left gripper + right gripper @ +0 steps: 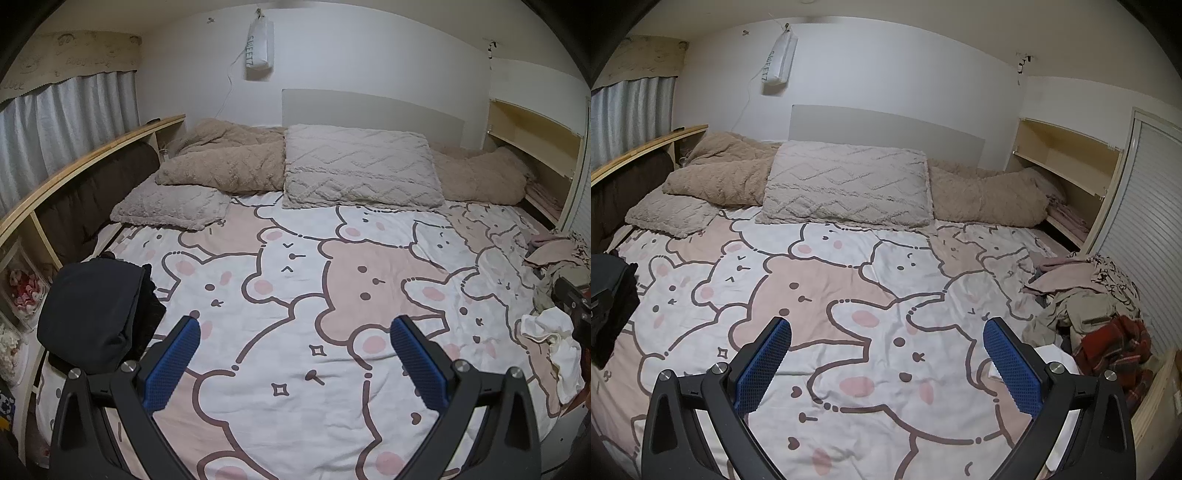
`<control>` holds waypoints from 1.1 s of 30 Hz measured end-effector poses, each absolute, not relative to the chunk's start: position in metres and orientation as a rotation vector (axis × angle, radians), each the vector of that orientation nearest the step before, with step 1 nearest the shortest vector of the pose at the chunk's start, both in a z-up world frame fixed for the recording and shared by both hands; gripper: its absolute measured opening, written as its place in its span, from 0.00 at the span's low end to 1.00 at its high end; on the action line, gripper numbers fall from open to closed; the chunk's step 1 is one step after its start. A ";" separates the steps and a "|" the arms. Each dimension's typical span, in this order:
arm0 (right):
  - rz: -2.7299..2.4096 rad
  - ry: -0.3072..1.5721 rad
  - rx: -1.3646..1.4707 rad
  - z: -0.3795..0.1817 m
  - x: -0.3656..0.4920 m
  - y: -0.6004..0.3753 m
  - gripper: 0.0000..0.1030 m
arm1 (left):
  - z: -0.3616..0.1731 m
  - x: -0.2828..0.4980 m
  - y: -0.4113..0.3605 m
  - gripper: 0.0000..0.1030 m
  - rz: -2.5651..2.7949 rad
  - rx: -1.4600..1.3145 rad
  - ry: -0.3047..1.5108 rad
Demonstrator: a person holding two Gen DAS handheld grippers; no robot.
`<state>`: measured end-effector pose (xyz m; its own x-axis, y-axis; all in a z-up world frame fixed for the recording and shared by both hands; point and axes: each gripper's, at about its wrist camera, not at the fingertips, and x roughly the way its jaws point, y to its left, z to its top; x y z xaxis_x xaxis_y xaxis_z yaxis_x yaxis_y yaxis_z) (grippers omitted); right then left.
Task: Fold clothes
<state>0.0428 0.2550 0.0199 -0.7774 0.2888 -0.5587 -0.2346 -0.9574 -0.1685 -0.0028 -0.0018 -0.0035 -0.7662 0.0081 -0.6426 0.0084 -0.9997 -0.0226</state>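
Left gripper [295, 347] and right gripper [886, 347]: jaws wide, empty, over the bed [849, 295]. Unfolded clothes [1086, 306] heaped at bed's right edge; dark folded stack [96, 310] at left. Wall bag [259, 44] reads "SWEETZ".

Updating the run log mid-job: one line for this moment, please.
left gripper: open, empty | right gripper: open, empty | folded dark garments: bed's left edge | unfolded mixed clothes pile: right edge
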 end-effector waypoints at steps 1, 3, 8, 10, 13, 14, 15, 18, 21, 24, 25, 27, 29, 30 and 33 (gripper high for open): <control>2.721 -0.131 -0.878 0.020 0.043 0.255 1.00 | -0.005 -0.004 -0.003 1.00 -2.948 1.080 0.039; 2.718 -0.134 -0.879 0.019 0.042 0.255 1.00 | -0.005 -0.007 0.002 1.00 -2.941 1.077 -0.015; 2.711 -0.141 -0.884 0.019 0.042 0.254 1.00 | -0.005 -0.009 0.006 1.00 -2.946 1.083 -0.003; 2.710 -0.136 -0.884 0.018 0.042 0.253 1.00 | -0.008 -0.006 0.005 1.00 -2.952 1.076 0.000; 2.710 -0.119 -0.890 0.016 0.042 0.258 1.00 | -0.008 -0.004 0.007 1.00 -2.953 1.071 -0.004; 2.709 -0.120 -0.892 0.016 0.042 0.258 1.00 | -0.008 -0.005 0.004 1.00 -2.954 1.074 0.001; 2.708 -0.121 -0.893 0.015 0.042 0.257 1.00 | -0.008 -0.004 0.004 1.00 -2.954 1.074 0.000; 2.709 -0.115 -0.896 0.015 0.041 0.258 1.00 | -0.008 -0.005 0.004 1.00 -2.955 1.076 -0.002; 2.706 -0.108 -0.898 0.014 0.041 0.262 1.00 | -0.008 -0.006 0.005 1.00 -2.953 1.078 -0.004; 2.704 -0.100 -0.899 0.014 0.041 0.263 1.00 | -0.008 -0.007 0.005 1.00 -2.949 1.080 -0.010; 2.703 -0.099 -0.900 0.013 0.041 0.264 1.00 | -0.008 -0.007 0.005 1.00 -2.949 1.082 -0.010; 2.702 -0.099 -0.905 0.012 0.040 0.265 1.00 | -0.008 -0.008 0.005 1.00 -2.948 1.085 -0.013; 2.699 -0.099 -0.910 0.010 0.040 0.266 1.00 | -0.009 -0.008 0.006 1.00 -2.946 1.086 -0.019; 2.698 -0.098 -0.912 0.009 0.040 0.266 1.00 | -0.009 -0.008 0.006 1.00 -2.946 1.087 -0.022; 2.692 -0.092 -0.919 0.005 0.040 0.269 1.00 | -0.009 -0.010 0.007 1.00 -2.945 1.097 -0.024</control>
